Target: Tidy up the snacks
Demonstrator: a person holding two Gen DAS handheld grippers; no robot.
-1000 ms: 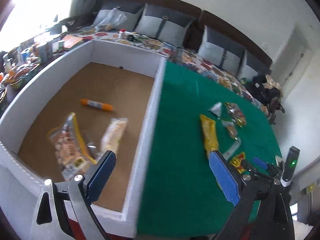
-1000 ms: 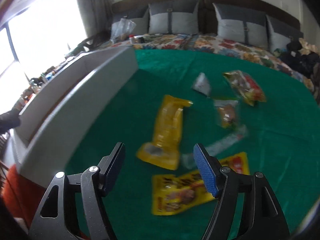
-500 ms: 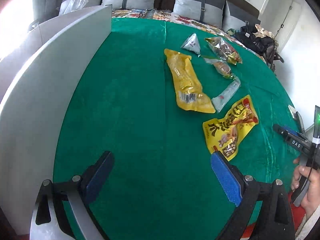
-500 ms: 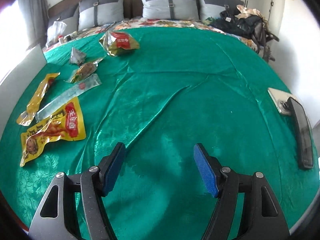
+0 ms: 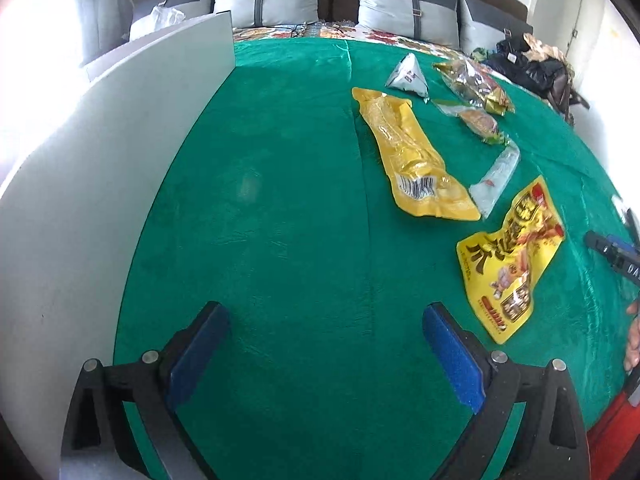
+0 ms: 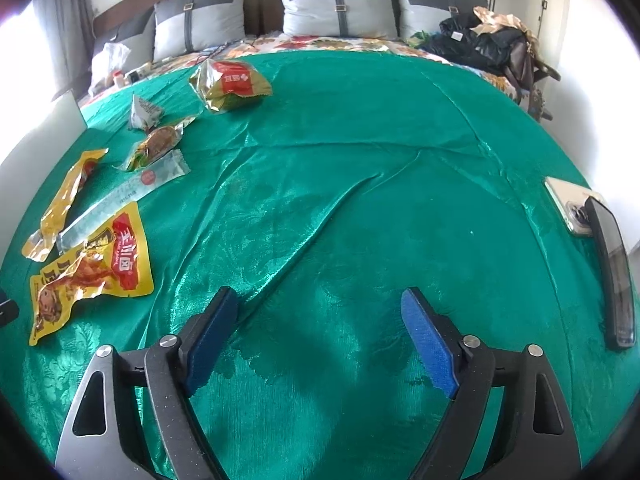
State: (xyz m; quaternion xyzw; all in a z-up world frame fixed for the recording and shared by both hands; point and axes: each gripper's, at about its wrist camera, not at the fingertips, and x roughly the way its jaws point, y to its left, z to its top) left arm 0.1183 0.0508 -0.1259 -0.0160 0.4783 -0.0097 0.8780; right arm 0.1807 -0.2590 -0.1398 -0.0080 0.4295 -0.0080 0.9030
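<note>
Several snack packets lie on a green cloth. In the left wrist view a long yellow pouch (image 5: 412, 160), a clear stick pack (image 5: 496, 178), a yellow and red pouch (image 5: 512, 256), a small grey triangle pack (image 5: 406, 74), a brown snack bar (image 5: 478, 120) and a gold bag (image 5: 474, 86) sit right of centre. My left gripper (image 5: 324, 320) is open over bare cloth beside the white box wall (image 5: 100, 184). My right gripper (image 6: 320, 312) hangs over bare cloth with its jaws opening and nothing between them; the yellow and red pouch (image 6: 92, 268) lies to its left.
Two phones (image 6: 592, 232) lie at the cloth's right edge. The other gripper's black tip (image 5: 616, 252) and a person's hand (image 5: 632, 340) show at the right. Grey pillows (image 6: 336, 4) and a dark pile of bags (image 6: 492, 44) line the back.
The left gripper swung right from above the box, out over the cloth, and dropped lower. The right gripper swung right, away from the snacks, and its jaws have widened.
</note>
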